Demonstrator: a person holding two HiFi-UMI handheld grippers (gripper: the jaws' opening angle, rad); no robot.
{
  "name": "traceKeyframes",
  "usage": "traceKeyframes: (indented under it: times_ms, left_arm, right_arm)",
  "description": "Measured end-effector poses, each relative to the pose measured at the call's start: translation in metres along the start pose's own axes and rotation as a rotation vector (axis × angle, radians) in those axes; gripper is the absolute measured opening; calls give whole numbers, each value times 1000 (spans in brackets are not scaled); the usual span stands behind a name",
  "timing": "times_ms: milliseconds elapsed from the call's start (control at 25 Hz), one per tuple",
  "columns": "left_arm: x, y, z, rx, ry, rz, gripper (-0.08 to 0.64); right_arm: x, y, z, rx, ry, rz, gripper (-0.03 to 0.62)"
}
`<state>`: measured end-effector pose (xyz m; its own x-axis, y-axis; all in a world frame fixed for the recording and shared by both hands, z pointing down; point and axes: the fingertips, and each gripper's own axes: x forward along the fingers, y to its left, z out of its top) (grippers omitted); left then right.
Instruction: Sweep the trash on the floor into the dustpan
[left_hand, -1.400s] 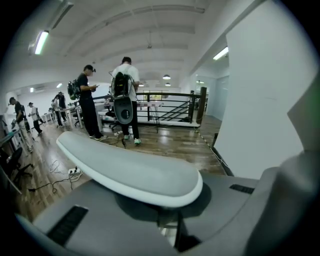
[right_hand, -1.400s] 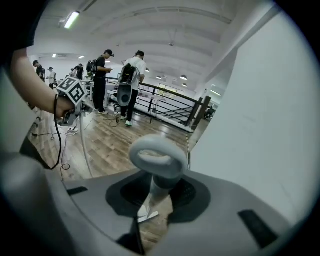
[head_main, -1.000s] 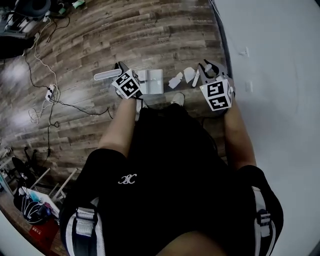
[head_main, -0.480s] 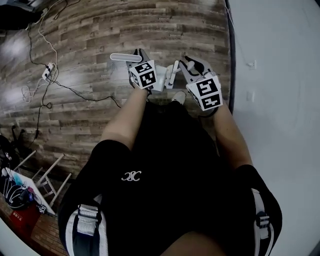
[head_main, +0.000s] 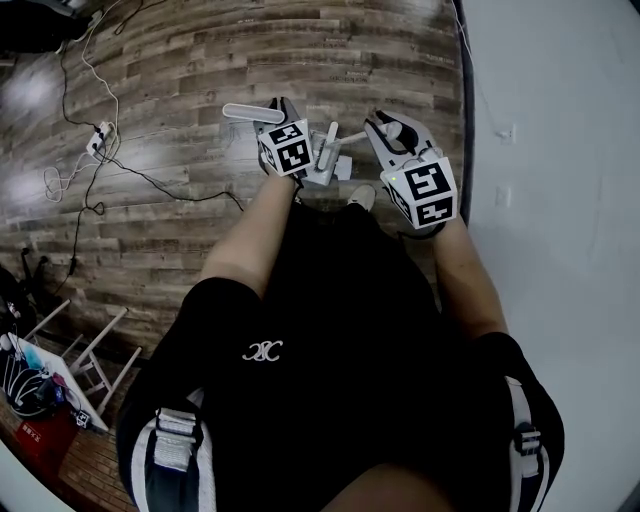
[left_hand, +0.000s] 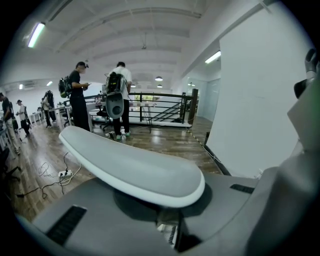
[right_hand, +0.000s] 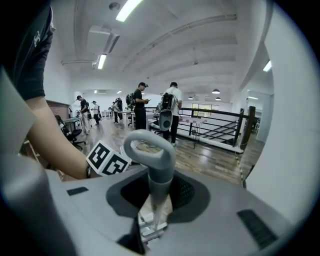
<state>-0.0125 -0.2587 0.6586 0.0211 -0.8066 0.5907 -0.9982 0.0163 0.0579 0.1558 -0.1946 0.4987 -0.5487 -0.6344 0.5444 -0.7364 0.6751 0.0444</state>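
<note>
left hand-held gripper (head_main: 282, 116) clamps the dustpan handle (left_hand: 131, 170); right hand-held gripper (head_main: 392, 131) clamps the brush handle (right_hand: 150, 156). We'd keep the dustpan handle low to the floor (head_main: 180, 80) and the strokes short.

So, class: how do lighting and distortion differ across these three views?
Head view: dim, with glare patches on the wooden floor. Left gripper view: fisheye-curved, black corners, the dustpan handle looming large. Right gripper view: bright ceiling lights, the brush handle close up.

A brown wood-plank floor (head_main: 180, 70) carries a white power strip (head_main: 97, 143) near its left edge, with a thin black cable (head_main: 150, 184) trailing from it. A plain white wall (head_main: 560, 150) borders the floor's right edge. Two standing people (left_hand: 80, 100) wait near a black metal railing (left_hand: 192, 106)
</note>
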Motion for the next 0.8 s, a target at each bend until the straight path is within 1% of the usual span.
traceKeyframes:
  times_ms: [160,320,440,600,800]
  left_arm:
    - [-1,6,-1,-13,-1,9,26]
    - [-3,8,-3,-11,-5,4,26]
    - [-4,5,-3,-3,-14,-2,26]
    - [-11,-5,-6,3,-38,0,26]
    - [-20,-32,-14,51,-49,-33,26]
  right_arm:
    - [-32,-10,-14,-9,27,-57,94]
    - [-67,-20,-42,0,78,-125,94]
    - [-80,-26,-53,-10,107,-166,94]
    - [-79,-26,-61,-36,123,-178,94]
    - [-49,-16,-74,-53,149,-167,94]
